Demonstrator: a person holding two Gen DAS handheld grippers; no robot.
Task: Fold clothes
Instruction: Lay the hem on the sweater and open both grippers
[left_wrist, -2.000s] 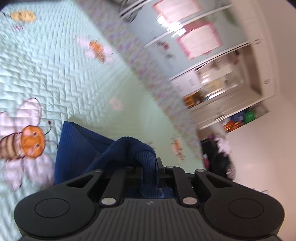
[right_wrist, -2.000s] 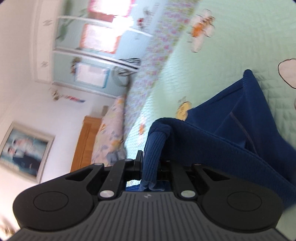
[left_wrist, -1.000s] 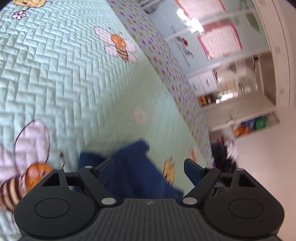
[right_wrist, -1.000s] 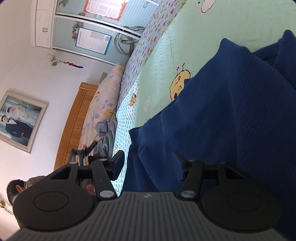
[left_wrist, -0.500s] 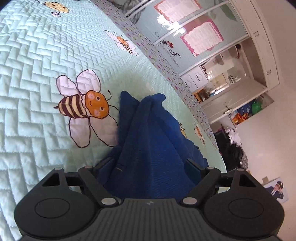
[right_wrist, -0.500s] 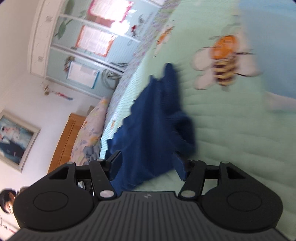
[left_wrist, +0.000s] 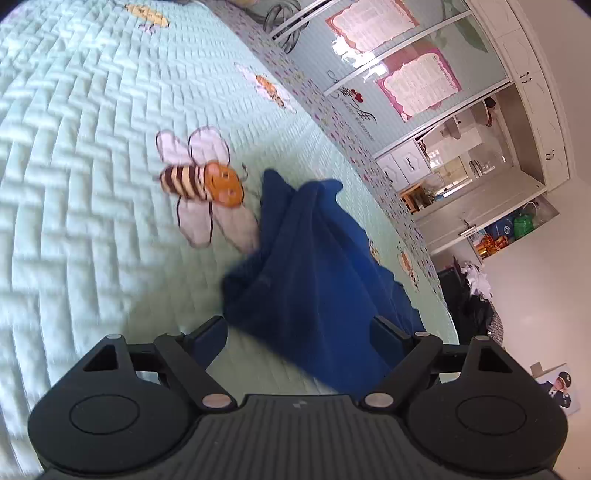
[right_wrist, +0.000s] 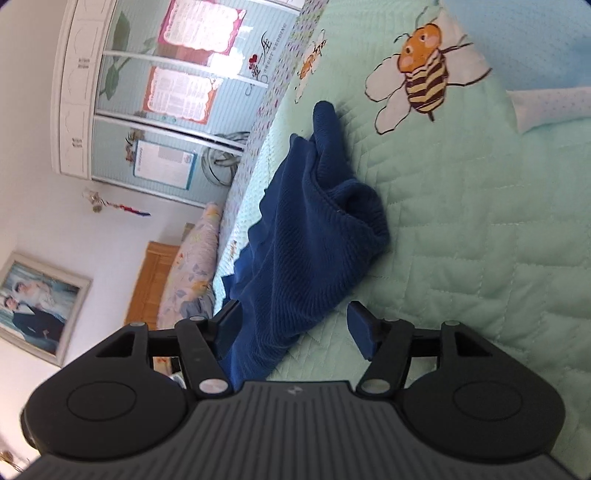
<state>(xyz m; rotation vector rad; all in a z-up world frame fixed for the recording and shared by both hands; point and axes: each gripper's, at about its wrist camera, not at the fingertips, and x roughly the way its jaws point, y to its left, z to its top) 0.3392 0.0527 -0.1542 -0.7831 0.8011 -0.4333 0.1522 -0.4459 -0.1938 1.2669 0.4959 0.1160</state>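
A dark blue knit garment lies bunched and creased on the mint-green quilted bedspread, beside a bee print. My left gripper hovers just short of its near edge, jaws wide apart; the cloth's near end lies between the fingers, neither pad pressing on it. In the right wrist view the same garment stretches away as a long crumpled strip over the bedspread. My right gripper stands open over its near end; the cloth passes close by the left finger without being pinched.
A white dotted cloth lies at the bed's upper right. A flowered pillow and a wooden headboard are at the far end. Wardrobe doors line the wall, and a dark heap lies on the floor beyond the bed's edge.
Two seconds ago both grippers were shut on the garment's edge. They let go and drew back; the garment now lies loose on the bed ahead of both.
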